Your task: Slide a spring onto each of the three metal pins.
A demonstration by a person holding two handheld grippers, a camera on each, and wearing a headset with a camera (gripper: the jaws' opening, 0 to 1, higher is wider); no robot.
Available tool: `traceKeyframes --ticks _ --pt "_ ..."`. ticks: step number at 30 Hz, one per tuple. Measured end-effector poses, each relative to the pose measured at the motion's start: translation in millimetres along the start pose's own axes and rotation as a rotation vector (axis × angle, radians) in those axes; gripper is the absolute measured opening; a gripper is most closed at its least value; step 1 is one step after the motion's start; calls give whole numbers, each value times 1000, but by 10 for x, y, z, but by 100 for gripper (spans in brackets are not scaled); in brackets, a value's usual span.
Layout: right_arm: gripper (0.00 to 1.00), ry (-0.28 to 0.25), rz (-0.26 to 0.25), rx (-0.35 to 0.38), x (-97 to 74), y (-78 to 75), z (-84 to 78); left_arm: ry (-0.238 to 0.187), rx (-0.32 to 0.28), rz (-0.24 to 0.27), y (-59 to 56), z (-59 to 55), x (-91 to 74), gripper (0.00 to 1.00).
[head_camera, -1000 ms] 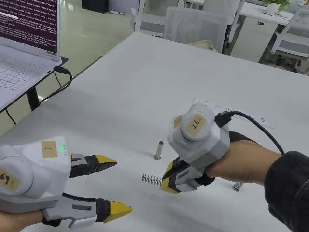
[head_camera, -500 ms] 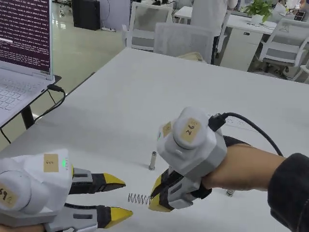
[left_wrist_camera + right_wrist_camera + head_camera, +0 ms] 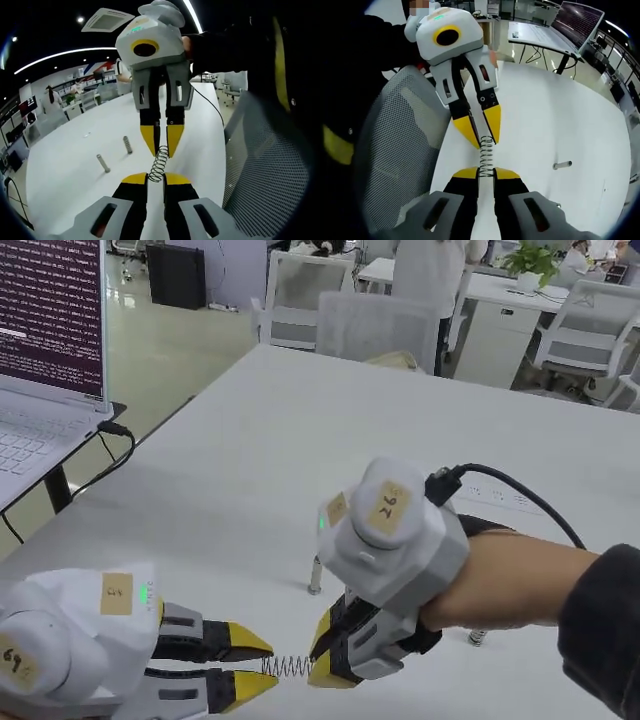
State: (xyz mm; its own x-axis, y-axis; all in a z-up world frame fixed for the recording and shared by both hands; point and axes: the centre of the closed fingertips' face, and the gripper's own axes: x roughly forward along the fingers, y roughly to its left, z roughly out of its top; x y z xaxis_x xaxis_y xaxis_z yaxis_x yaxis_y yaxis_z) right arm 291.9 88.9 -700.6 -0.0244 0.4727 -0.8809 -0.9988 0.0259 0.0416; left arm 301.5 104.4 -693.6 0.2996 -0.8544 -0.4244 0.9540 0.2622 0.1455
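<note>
— We see the white table (image 3: 250, 440) first. At lower centre is our right gripper (image 3: 325, 668), its jaws pinched on one end of the spring (image 3: 287, 667).

— Lower left, our left gripper (image 3: 252, 665) has its jaws narrowed around the other end. We cannot tell whether they pinch it.

— The spring's long axis runs left to right between the tips, above the table. Half a second ago the left tips stood clear of it.

— A pin (image 3: 315, 575) stands upright behind. Our left gripper view adds a ribbed piece (image 3: 128, 144) beyond it.
</note>
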Motion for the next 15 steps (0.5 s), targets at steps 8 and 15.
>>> traceKeyframes --ticks 8,15 --pt "8 -26 -8 -1 -104 -9 66 -2 3 5 4 -1 10 4" --pt "8 -60 -30 -10 -211 2 186 -15 2 6 -2 29 30 3"
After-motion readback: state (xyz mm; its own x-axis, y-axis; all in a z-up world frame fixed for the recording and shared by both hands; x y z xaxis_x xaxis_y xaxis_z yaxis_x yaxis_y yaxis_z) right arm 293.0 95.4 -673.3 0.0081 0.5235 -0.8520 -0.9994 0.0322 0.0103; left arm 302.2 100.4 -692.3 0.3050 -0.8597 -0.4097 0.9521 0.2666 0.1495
